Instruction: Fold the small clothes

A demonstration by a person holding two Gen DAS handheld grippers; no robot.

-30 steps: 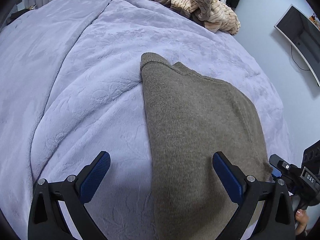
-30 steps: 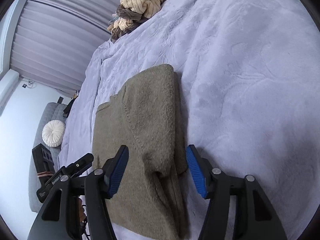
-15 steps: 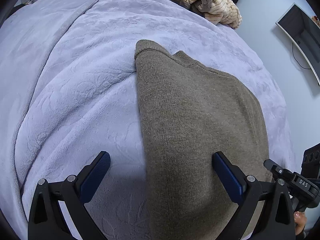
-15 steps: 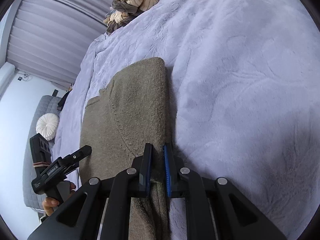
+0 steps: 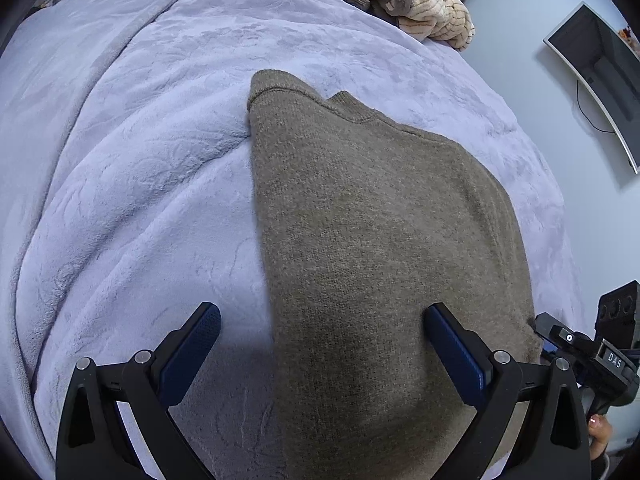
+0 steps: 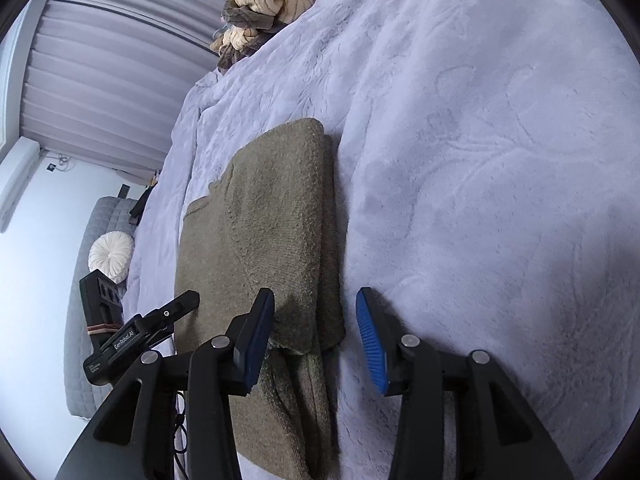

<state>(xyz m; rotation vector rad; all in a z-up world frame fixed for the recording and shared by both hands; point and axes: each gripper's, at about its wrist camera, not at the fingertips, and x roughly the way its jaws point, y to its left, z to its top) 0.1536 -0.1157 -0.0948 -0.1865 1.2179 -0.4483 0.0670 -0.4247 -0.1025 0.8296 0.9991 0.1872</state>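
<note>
- While I am looking down both wrist views, the lavender blanket (image 5: 120, 184) is covering the whole bed and carrying everything else.
- The brown sweater (image 5: 372, 240) is lying flat on that blanket near my edge of the bed, narrowed into a long panel; in the right wrist view a side flap (image 6: 280, 220) is sitting doubled over the body, so I am judging the lengthwise folds to be largely done.
- What I am taking as left is the crosswise fold, bringing the near end up toward the collar (image 5: 344, 102), and probably a tidy-up of the lower layers bunching at the near right corner.
- A heap of striped cream and brown clothes (image 5: 404, 0) is waiting at the far end, which I am reading as more pieces to fold.
- The left gripper (image 5: 320, 356) is hovering with its fingers spread wide across the sweater's left edge, gripping nothing.
- The right gripper (image 6: 316, 336) is sitting with its fingers parted either side of the folded right edge, not pinching it.
</note>
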